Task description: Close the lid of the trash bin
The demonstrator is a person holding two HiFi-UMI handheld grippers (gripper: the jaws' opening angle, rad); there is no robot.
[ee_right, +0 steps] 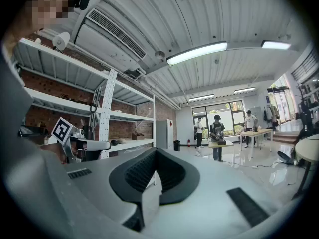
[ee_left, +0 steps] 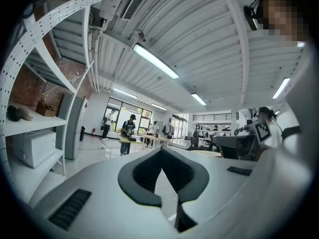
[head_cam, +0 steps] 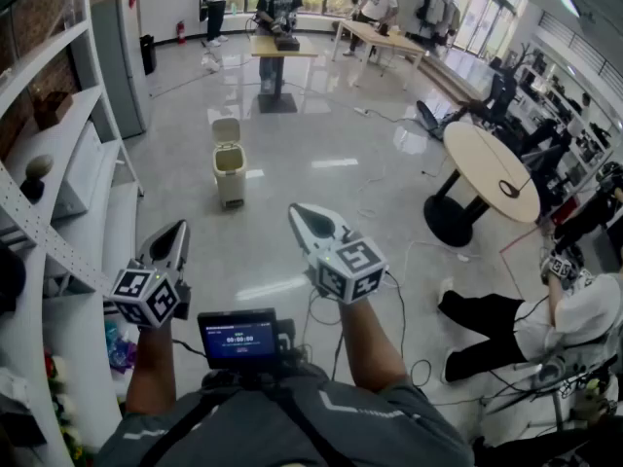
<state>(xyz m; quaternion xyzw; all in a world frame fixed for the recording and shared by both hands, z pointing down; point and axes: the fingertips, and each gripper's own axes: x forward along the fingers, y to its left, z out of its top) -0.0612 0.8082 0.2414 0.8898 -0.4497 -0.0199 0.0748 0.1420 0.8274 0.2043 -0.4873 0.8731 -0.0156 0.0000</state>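
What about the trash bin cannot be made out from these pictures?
Inside of the trash bin: head view, too far and small.
How far its raised lid leans back: head view, too small.
The bin itself: absent from both gripper views; left gripper and right gripper fill the lower picture with their own bodies.

Small cream trash bin [head_cam: 230, 174], upright on glossy floor, lid [head_cam: 226, 130] raised open

Forearms [head_cam: 370, 348] extended forward; left gripper [head_cam: 178, 228] and right gripper [head_cam: 298, 211] side by side, jaws closed tip to tip, holding nothing.
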